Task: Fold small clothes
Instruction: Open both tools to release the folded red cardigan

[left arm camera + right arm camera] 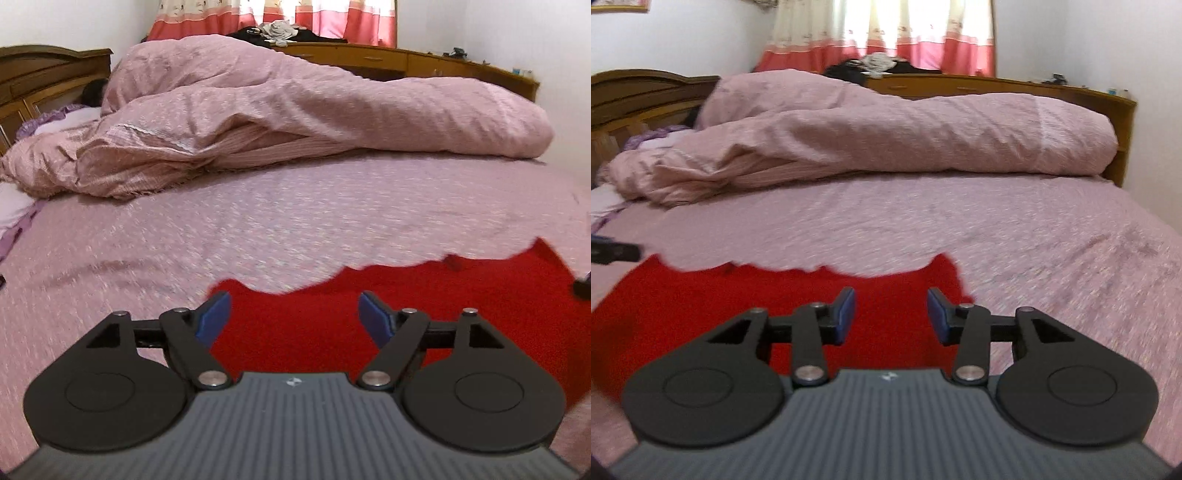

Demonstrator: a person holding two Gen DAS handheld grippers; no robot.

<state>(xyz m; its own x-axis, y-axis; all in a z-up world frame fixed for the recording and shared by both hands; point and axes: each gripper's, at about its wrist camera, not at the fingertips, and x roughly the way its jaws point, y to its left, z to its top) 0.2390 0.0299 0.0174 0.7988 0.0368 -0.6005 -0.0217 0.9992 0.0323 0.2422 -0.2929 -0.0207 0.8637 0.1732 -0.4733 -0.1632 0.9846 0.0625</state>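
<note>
A small red garment (424, 302) lies flat on the pink bedspread, its far edge wavy. In the left wrist view it fills the lower right, and my left gripper (294, 314) hovers over its left part with jaws wide apart and nothing between the blue pads (214, 317). In the right wrist view the same red garment (738, 306) spreads to the lower left. My right gripper (891, 314) stands open above the garment's right end, the pads clear of the cloth. A dark tip of the other gripper (613, 252) shows at the left edge.
A bunched pink duvet (295, 122) lies across the far half of the bed. A wooden headboard (44, 77) stands at the left, a wooden cabinet (406, 59) with clothes on it runs behind, and red and white curtains (886, 37) hang at the window. Bare bedspread (1034, 240) stretches to the right.
</note>
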